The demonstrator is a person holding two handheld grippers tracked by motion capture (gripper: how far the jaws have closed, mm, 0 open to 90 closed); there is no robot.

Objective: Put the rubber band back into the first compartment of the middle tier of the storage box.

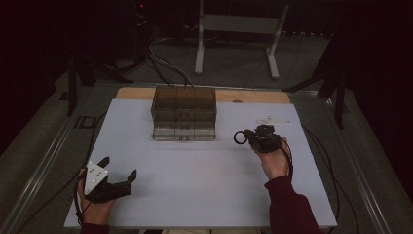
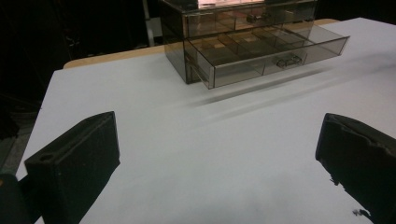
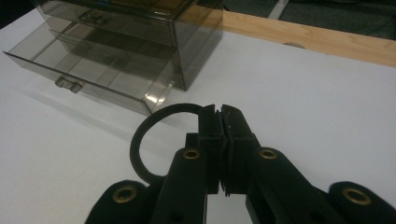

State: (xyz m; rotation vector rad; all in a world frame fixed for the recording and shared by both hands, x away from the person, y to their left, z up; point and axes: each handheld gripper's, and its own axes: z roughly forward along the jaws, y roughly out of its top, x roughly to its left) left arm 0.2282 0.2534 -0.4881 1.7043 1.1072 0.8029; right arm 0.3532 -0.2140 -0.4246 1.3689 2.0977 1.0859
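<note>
Your right tool (image 3: 219, 114) is clamped on the black ring (image 3: 140, 140), held above the bench (image 1: 195, 185) near the drawer box's (image 1: 184, 113) open bottom drawer (image 3: 88, 74). Your left tool (image 1: 119, 170) stands wide, empty.

— What stood at the far edge of the table (image 1: 195, 195)?
— A smoky clear drawer box (image 1: 184, 113), bottom drawer (image 2: 271, 52) pulled out. Pale flat bits (image 1: 270, 120) lay near the far right corner.
</note>
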